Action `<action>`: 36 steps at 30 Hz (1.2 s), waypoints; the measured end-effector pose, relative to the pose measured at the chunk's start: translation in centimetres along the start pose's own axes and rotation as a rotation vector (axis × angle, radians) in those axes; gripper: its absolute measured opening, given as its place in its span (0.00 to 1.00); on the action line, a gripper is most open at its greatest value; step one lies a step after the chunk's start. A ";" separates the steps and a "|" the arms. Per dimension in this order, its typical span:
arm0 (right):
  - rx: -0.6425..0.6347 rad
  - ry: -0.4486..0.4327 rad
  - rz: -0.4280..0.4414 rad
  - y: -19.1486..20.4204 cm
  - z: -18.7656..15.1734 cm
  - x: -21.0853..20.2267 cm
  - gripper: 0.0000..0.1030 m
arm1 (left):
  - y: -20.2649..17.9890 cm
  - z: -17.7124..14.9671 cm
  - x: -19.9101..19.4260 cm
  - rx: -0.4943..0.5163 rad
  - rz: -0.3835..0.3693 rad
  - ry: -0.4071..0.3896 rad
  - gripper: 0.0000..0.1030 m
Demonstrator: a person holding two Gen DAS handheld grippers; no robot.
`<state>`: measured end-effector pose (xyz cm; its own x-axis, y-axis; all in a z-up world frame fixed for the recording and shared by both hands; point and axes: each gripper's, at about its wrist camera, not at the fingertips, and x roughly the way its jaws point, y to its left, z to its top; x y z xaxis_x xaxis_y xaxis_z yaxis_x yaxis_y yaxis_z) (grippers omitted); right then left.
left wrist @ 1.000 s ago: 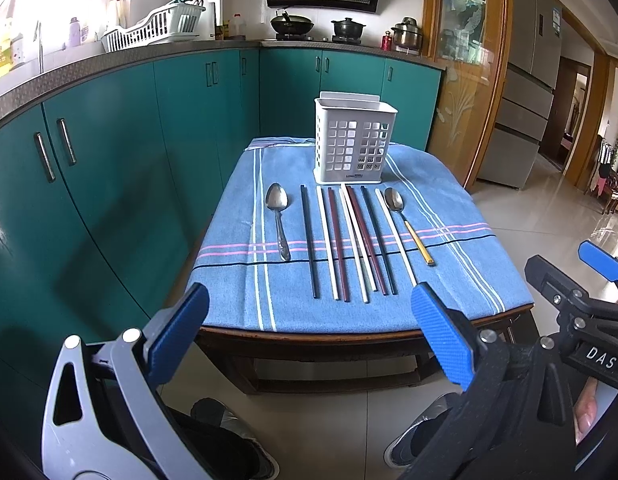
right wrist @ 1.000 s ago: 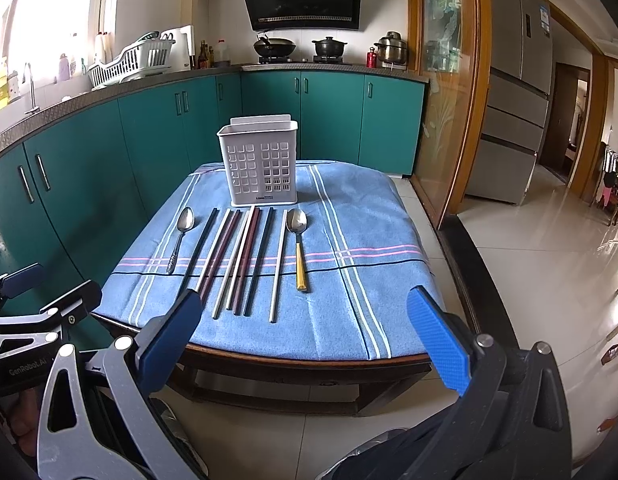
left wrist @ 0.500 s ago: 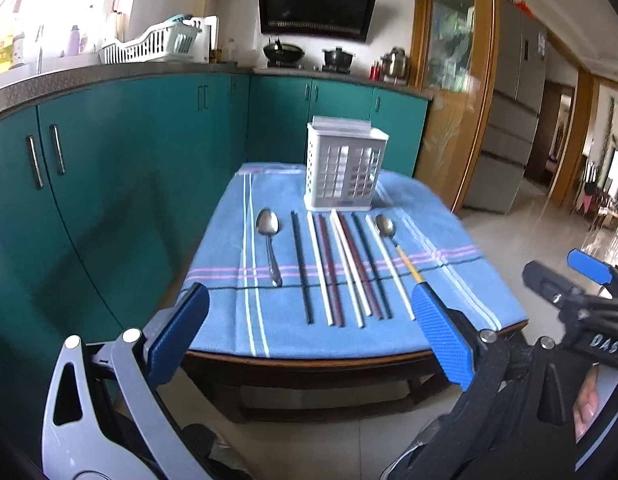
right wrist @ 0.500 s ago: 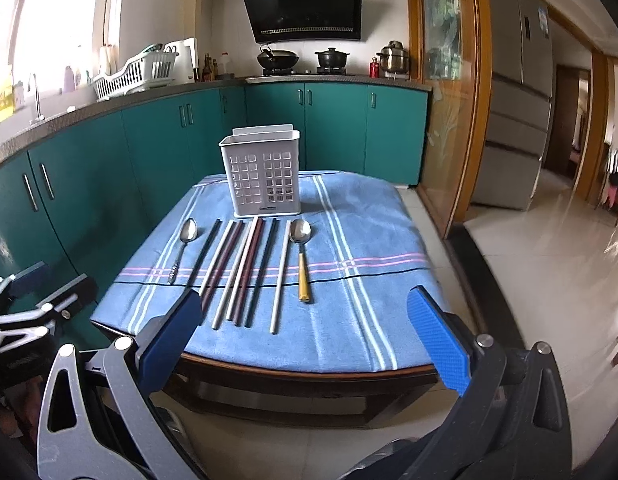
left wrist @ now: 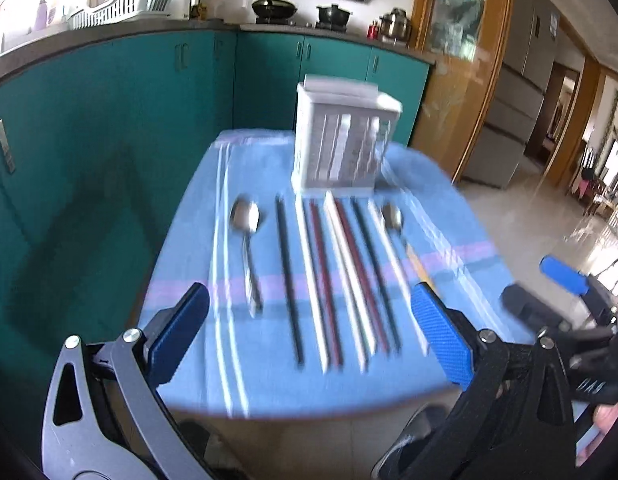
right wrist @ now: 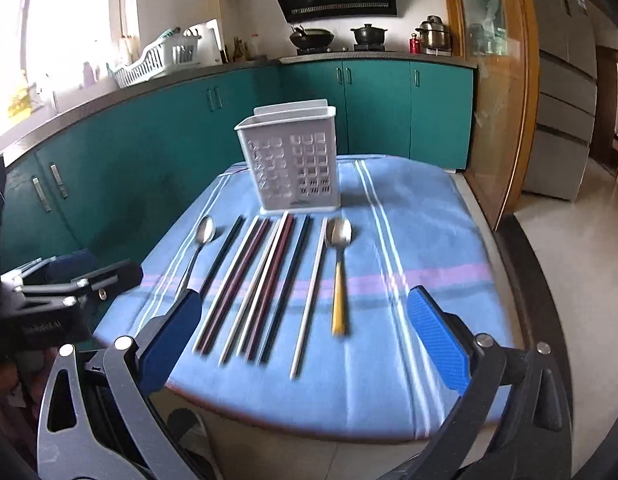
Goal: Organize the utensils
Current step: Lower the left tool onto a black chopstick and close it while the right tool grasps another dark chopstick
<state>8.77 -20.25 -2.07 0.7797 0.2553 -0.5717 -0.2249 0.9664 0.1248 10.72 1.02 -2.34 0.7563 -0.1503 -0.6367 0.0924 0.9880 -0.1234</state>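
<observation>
Blue cloth (right wrist: 421,208) covers the bench, and every utensil lies on it untouched: two spoons (right wrist: 337,248) flanking a row of chopsticks (right wrist: 265,280), all in front of the white caddy (right wrist: 293,168). I hold both grippers short of the near edge, left (left wrist: 309,344) and right (right wrist: 305,336), fingers wide and empty. I judge this the approach; next I must pick one piece and close on it.

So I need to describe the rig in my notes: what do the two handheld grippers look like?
Both match: the left gripper and right gripper have blue textured pads on grey and black linkage frames with silver bolts; small white lettering marks the black bodies, too blurred to read.
</observation>
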 end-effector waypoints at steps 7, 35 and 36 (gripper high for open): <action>0.041 0.116 0.120 -1.9 10.2 8.1 0.96 | 0.3 10.4 8.6 0.019 -0.011 0.080 0.91; 0.074 0.480 0.031 -1.9 8.6 27.9 0.22 | 3.2 9.5 26.1 -0.062 0.079 0.408 0.44; 0.066 0.480 0.025 -1.7 8.6 27.9 0.22 | 3.3 9.5 26.0 -0.063 0.086 0.408 0.44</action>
<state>35.94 -14.48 -11.26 0.4136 0.2501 -0.8754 -0.1903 0.9640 0.1855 36.85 0.67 -12.13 0.4398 -0.0807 -0.8945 -0.0095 0.9955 -0.0945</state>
